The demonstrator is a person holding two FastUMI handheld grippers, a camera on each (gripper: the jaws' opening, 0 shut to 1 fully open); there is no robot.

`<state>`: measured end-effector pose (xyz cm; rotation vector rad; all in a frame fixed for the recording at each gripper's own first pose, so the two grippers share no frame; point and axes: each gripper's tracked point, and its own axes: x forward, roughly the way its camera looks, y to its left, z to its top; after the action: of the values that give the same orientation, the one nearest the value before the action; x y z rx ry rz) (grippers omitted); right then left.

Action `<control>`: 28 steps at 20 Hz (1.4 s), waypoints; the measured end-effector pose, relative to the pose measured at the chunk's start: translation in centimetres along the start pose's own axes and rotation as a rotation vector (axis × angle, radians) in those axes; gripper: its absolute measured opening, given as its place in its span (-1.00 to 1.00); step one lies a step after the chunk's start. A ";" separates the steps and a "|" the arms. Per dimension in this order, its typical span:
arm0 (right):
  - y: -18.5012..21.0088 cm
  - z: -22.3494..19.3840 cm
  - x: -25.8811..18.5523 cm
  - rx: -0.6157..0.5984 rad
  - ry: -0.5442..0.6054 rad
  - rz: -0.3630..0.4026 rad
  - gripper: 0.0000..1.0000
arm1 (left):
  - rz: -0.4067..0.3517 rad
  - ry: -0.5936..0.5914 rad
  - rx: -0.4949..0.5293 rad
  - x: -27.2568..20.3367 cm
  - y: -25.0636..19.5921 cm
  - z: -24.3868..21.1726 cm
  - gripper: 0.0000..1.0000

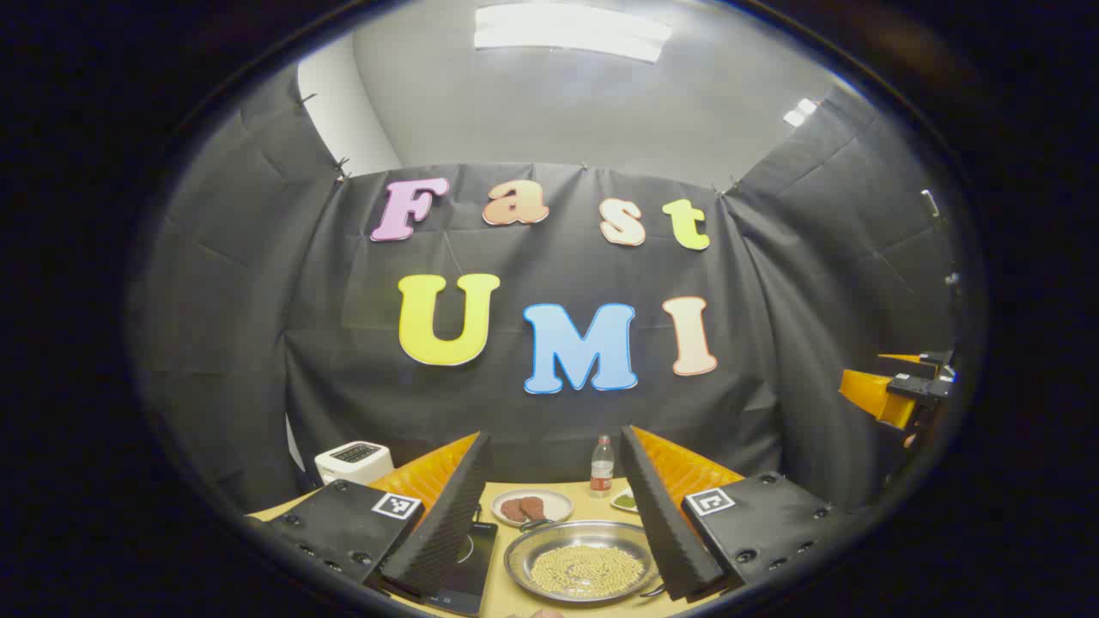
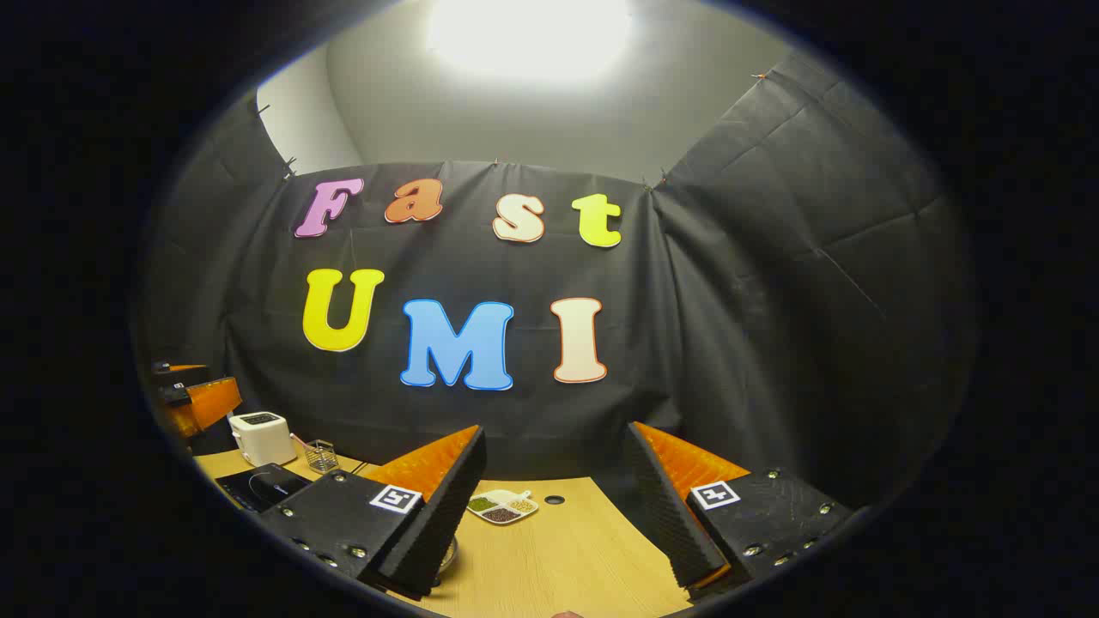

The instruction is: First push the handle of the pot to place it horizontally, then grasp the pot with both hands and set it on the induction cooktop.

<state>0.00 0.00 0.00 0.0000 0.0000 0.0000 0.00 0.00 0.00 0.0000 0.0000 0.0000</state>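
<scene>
place: staged recording booth – black cloth walls | kitchen props: toaster, induction cooktop – wooden table

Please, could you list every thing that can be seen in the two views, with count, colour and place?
pot: 1, silver, holds yellowish grains, table centre
induction cooktop: 1, black, left of pot
plate: 1, white, two brown pieces, behind pot
bottle: 1, clear, red label, table back
toaster: 1, white, table's far left
wire basket: 1, metal, beside toaster
divided dish: 1, white, assorted grains
table: 1, light wood
left claw: 1, open, above pot
right claw: 1, open, above table
</scene>
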 end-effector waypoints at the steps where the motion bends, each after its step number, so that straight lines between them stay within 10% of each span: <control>1: 0.3 0.1 0.1 0.002 -0.002 0.006 0.96 | 0.006 -0.004 0.001 -0.1 0.3 0.2 0.92; 26: 4.9 0.2 -0.1 0.010 0.010 0.074 0.95 | 0.041 -0.034 0.010 -1.4 4.9 1.0 0.92; 28: 5.2 0.2 -0.1 0.010 0.016 0.072 0.70 | 0.042 -0.037 0.013 -1.5 5.5 0.9 0.86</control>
<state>-0.10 5.21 0.18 0.0098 0.0162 0.0717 -1.50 5.48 0.90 0.0127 -0.0373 0.0420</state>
